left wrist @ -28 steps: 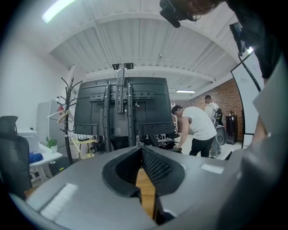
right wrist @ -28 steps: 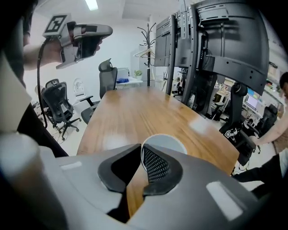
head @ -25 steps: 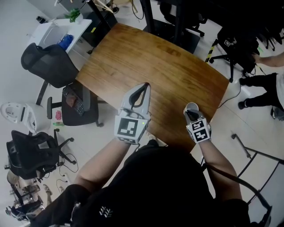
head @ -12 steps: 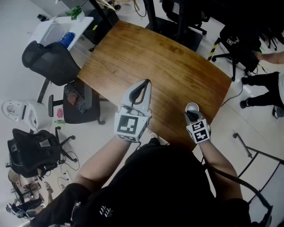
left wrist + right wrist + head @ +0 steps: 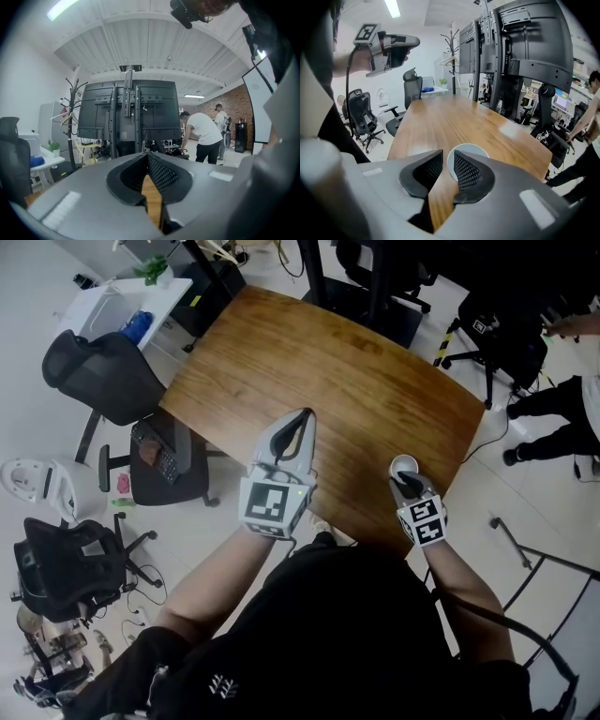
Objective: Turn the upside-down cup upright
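The right claw [image 5: 447, 154] stands partly open, and its jaws have just been opening. Bare wood shows through most of the gap. At the tips, the near edge of the white cup [image 5: 469, 150] sits in the opening, with one jaw lying over the cup's mouth. Neither pad appears to press on it, so I judge the cup released rather than held.

The cup stands on the wooden surface [image 5: 328, 362] near the corner closest to the person's right side. Its open mouth faces up in both the head view and the right gripper view. The turning itself therefore looks done. What seems left is to draw the right claw back from the rim without knocking the cup over.

The right hand sits low at that corner, with the claw tilted down and forward onto the cup. The left claw [image 5: 298, 423] is closed and empty. It is held above the middle of the near edge, roughly level and pointing away across the surface, well apart from the cup.
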### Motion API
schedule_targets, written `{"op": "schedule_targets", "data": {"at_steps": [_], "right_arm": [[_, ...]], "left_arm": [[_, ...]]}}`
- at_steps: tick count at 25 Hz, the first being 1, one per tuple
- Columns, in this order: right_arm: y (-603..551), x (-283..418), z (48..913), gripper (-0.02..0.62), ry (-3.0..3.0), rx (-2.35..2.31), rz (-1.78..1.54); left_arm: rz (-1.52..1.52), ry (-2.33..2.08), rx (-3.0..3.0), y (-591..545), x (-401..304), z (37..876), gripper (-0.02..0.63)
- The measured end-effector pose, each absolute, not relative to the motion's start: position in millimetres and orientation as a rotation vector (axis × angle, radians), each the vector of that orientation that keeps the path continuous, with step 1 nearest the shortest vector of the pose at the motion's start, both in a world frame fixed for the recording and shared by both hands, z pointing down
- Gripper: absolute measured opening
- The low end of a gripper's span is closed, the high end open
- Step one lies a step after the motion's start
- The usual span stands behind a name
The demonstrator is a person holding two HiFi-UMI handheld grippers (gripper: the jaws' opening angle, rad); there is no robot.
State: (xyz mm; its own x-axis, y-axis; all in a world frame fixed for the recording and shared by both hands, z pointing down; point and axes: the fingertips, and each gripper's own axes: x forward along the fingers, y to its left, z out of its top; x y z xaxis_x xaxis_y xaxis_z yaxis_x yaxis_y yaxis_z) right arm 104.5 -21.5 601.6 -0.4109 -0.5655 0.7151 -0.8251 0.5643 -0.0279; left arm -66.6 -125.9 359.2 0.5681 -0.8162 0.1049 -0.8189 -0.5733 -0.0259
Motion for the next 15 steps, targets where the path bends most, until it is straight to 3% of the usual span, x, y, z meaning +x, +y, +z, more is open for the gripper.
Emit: {"op": "schedule_targets", "data": {"at_steps": [4,7,15], "right_arm": [[-24,123,571,0.003,-2.199,1.297,0.549],[-24,144,553,0.002,-2.228,1.496,0.660],[0,209,539,0.000,-2.075,1.830,0.550]], "left_arm": [[0.199,-1.433,2.756,-125,-71,374,0.000],[0.248,-1.411,2.718,-117,-70,402,0.000],[0.286,-1.217,2.685,-91,-23,448,0.000]]}}
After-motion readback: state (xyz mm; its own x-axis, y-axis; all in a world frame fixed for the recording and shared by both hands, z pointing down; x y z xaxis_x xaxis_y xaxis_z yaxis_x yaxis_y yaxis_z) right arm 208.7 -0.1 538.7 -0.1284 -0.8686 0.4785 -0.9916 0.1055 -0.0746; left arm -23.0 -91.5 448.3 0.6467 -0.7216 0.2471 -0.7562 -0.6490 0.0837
